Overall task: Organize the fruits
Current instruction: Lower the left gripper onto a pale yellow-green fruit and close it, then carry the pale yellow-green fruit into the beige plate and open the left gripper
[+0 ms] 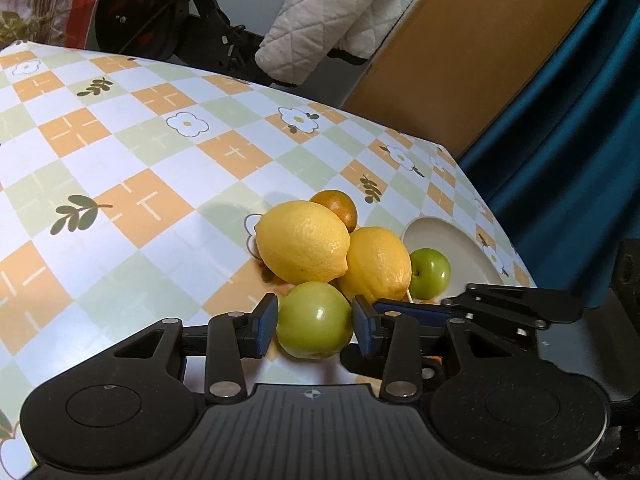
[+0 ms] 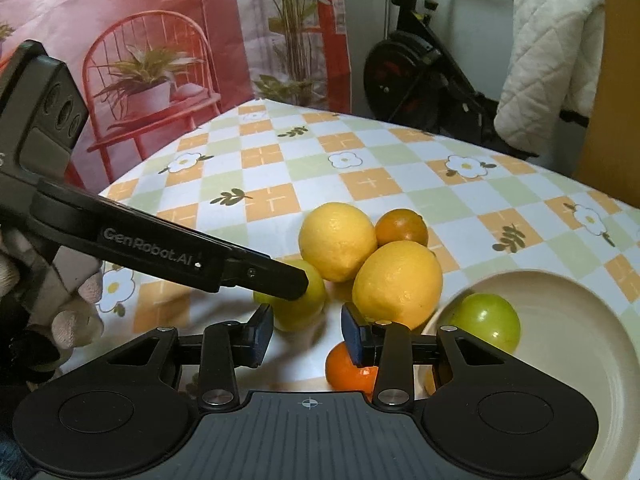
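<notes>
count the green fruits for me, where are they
2. One green fruit sits on the tablecloth between the left gripper fingers; the other green fruit lies in the cream plate. More could hide behind the lemons.

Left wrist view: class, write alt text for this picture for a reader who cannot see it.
The left gripper has a green apple between its fingers on a checked tablecloth. Just beyond sit two lemons and a small orange fruit, and to the right a second green apple rests on a cream plate.
</notes>
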`<state>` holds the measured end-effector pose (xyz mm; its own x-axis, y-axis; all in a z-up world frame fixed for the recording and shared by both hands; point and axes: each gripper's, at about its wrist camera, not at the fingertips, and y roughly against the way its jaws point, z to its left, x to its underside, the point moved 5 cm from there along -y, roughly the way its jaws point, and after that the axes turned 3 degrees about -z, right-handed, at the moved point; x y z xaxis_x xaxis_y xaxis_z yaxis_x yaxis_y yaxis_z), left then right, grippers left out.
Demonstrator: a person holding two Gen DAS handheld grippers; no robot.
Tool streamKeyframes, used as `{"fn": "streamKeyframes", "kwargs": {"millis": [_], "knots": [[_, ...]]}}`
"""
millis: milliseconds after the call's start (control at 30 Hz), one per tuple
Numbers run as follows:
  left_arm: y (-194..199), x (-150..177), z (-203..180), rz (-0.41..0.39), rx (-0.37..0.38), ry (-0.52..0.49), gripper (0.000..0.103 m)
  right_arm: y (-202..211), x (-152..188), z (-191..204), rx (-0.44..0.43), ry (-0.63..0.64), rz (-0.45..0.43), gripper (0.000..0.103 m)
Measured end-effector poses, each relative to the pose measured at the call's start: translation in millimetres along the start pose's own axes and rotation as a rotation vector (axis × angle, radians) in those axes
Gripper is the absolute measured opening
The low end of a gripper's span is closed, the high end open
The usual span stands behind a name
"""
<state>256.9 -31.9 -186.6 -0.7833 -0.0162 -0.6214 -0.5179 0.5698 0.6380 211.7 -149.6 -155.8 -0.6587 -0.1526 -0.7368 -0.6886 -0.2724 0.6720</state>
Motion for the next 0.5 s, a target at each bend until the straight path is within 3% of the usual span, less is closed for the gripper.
{"fn": "streamKeyframes", "kwargs": {"millis": [300, 500], "knots": [[0, 2, 1, 0.001, 0.008, 0.007, 0.043, -24, -2, 8, -0.022, 0.022, 0.029, 0.042], [6, 4, -6, -0.007, 0.003, -0.023, 0.043, -16, 1, 8, -0.039, -0.007, 0.005, 0.041]]}}
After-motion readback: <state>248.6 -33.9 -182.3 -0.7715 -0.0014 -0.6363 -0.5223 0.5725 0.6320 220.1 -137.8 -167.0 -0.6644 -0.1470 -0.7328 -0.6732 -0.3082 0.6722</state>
